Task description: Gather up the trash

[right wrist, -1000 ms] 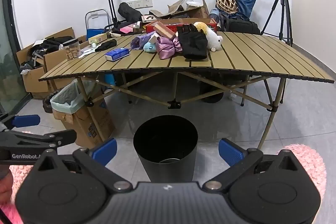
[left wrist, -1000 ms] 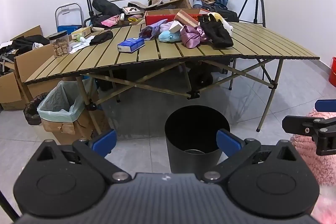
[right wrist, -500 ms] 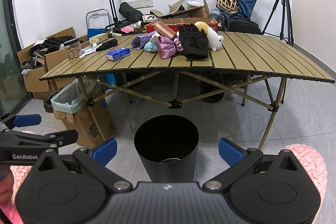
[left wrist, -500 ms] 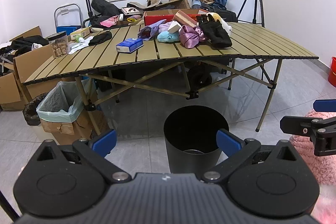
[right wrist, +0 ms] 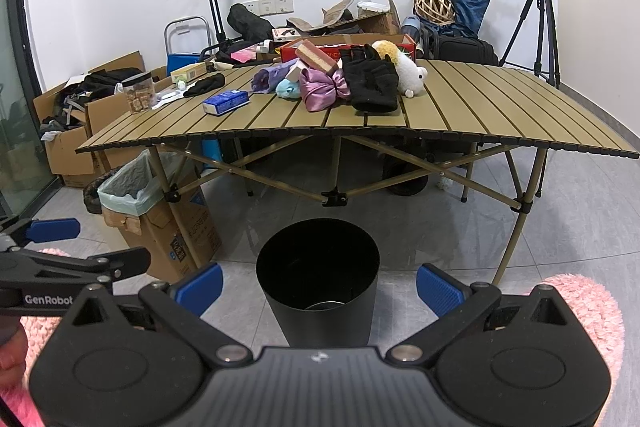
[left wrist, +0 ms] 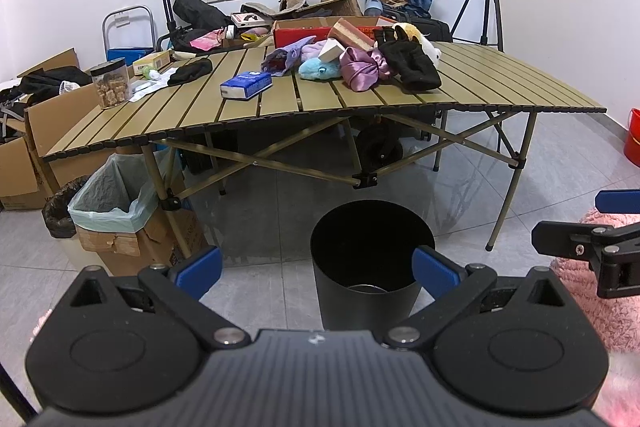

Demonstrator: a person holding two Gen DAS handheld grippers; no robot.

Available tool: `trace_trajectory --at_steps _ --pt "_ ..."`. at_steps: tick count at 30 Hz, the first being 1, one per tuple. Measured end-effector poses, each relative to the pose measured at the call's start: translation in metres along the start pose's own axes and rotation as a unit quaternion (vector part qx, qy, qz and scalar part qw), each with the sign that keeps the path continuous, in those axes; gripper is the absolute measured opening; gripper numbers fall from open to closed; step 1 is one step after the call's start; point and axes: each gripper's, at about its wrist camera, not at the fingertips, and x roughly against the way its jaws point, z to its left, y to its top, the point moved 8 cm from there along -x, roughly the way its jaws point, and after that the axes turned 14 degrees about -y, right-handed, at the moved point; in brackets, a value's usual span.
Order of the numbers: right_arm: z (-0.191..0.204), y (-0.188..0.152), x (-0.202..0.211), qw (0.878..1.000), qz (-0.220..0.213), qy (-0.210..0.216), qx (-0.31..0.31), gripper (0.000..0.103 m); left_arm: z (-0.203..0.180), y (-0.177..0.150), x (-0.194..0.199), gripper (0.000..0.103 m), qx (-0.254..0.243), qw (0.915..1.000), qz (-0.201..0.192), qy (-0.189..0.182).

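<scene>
I hold my left gripper [left wrist: 316,269] low above the grey tiled floor with its blue-padded fingers [left wrist: 199,267] spread wide apart and nothing between them. My right gripper [right wrist: 318,285] sits level with it on the right, its blue pads equally far apart and empty; from the left wrist view I see it at the right edge [left wrist: 592,227], and from the right wrist view the left one shows at the left edge [right wrist: 72,247].

Just ahead of both, standing on the floor, is the round black metal trash bin [right wrist: 318,291], upright and open-topped, with something pale and round at its bottom that I cannot make out. A fluffy pink rug [right wrist: 588,311] lies under me on both sides.

Beyond the bin stands the tan slatted folding table [right wrist: 480,107]. On it, towards the far middle, is a heap: a shiny purple satin bow [right wrist: 322,89], black knitted gloves [right wrist: 372,81], a white and yellow plush toy [right wrist: 404,71] and a light blue plush [right wrist: 289,90]. Left of the heap lies a blue tissue packet [right wrist: 226,102], and further left a clear plastic jar with a black lid [right wrist: 139,93].

Under the table's left end a cardboard box lined with a pale green bag [right wrist: 132,195] stands on the floor. A black camera tripod [right wrist: 540,7] stands at the far right.
</scene>
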Motion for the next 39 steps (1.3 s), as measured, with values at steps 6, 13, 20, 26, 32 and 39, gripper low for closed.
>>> trace_trajectory --at_steps 6,13,20,26,32,39 --pt "-0.0005 0.0001 0.0005 1.000 0.000 0.000 0.000 0.103 0.0001 0.0002 0.0000 0.103 0.000 1.0000 0.000 0.000" --pt "0.0006 -0.0003 -0.0003 1.000 -0.001 0.000 0.000 0.103 -0.0001 0.0004 -0.0001 0.103 0.000 1.0000 0.000 0.000" --pt "0.0005 -0.0003 0.0001 1.000 -0.001 0.000 0.000 0.103 0.0003 0.0004 0.0002 0.103 0.001 1.0000 0.000 0.000" --pt "0.0005 -0.0004 0.0003 1.000 -0.001 0.000 0.000 0.103 0.0002 0.0004 0.0002 0.103 0.001 1.0000 0.000 0.000" --pt "0.0005 -0.0004 0.0004 1.000 -0.001 0.000 0.000 0.103 0.0003 0.0006 0.0003 0.103 0.000 1.0000 0.000 0.000" --pt "0.0005 -0.0003 0.0005 1.000 -0.002 0.001 -0.001 0.103 0.0001 0.0009 0.0003 0.103 0.001 1.0000 -0.001 0.000"
